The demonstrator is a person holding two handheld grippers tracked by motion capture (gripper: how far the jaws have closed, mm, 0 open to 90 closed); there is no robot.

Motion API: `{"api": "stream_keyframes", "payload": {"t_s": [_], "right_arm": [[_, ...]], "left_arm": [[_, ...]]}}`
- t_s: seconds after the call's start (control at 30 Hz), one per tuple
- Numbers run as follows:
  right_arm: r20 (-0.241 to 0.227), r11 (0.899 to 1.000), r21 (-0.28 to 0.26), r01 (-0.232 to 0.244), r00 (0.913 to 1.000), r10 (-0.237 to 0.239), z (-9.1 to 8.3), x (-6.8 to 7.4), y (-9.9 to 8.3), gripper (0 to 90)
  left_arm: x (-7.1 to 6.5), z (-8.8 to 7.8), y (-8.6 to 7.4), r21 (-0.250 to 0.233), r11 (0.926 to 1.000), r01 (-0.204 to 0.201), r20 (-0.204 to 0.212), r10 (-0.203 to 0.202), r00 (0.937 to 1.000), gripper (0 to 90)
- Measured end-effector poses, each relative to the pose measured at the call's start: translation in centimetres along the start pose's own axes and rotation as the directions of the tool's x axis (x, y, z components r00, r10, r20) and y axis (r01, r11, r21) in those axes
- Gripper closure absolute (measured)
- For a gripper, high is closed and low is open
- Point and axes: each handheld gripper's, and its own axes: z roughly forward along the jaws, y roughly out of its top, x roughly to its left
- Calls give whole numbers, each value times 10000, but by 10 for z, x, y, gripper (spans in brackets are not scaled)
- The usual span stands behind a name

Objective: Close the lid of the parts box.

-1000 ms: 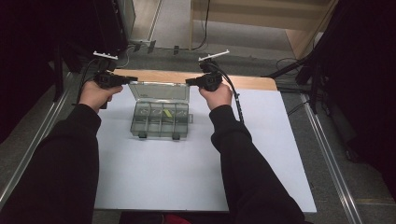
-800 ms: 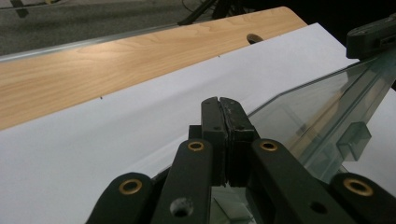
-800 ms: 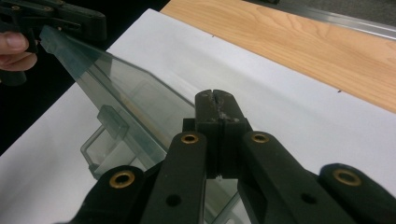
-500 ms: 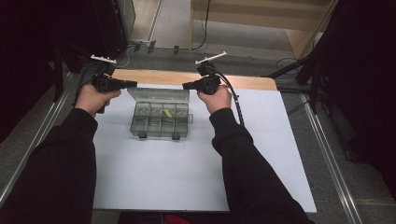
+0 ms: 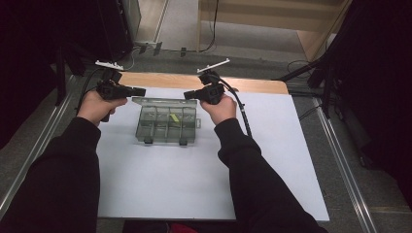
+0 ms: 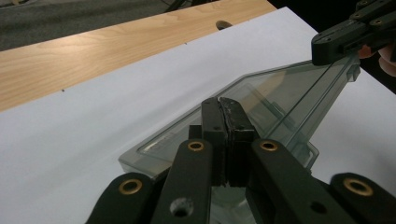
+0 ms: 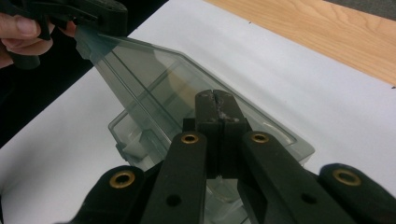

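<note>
A clear grey compartment box (image 5: 167, 127) lies on the white sheet (image 5: 194, 179), with its lid (image 5: 165, 102) open and tilted up at the far side. One compartment holds a small yellow piece (image 5: 174, 118). My left gripper (image 5: 141, 91) is shut, its tip at the lid's left upper corner. My right gripper (image 5: 187, 93) is shut too, at the right upper corner, and the two point at each other. In the left gripper view my shut left gripper (image 6: 223, 100) sits over the lid (image 6: 280, 102), with the right gripper (image 6: 322, 46) touching its far corner. The right gripper view mirrors this: right gripper (image 7: 215, 94), left gripper (image 7: 119, 18).
A wooden table strip (image 5: 194, 81) runs behind the white sheet. Metal rails (image 5: 340, 160) flank the table on both sides. Cables and dark equipment stand on the floor beyond the far edge.
Both hands have shifted a little toward the person, and the lid's upper edge has come with them, tipping closer over the box.
</note>
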Motion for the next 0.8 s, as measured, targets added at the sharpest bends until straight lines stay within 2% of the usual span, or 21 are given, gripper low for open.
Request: {"api": "stream_keyframes", "payload": {"t_s": [0.1,0.23,0.3,0.37,0.57,0.8], "right_arm": [[-62,10000,-27,76,10000,-76,0,3,-2,900],[-94,9999,17,146,9998,-146,0,6,-8,900],[-114,9998,18,175,9998,-174,1,8,-10,900],[-181,9998,-1,216,9996,-216,0,10,-11,900],[-225,9989,162,440,9988,-436,2,14,-14,900],[-349,9989,222,408,9986,-401,7,17,-24,900]], "left_arm": [[-4,2,-3,17,10000,-96,76,96,9999,890],[-6,4,-8,-114,9999,-34,232,37,9997,890],[-8,3,-9,-69,9998,-181,167,182,9997,889],[-10,1,-11,-244,9996,-157,320,165,9994,889],[-21,5,-16,-50,9981,-615,195,616,9979,889],[-25,6,-24,-173,9985,-520,372,526,9979,890]]}}
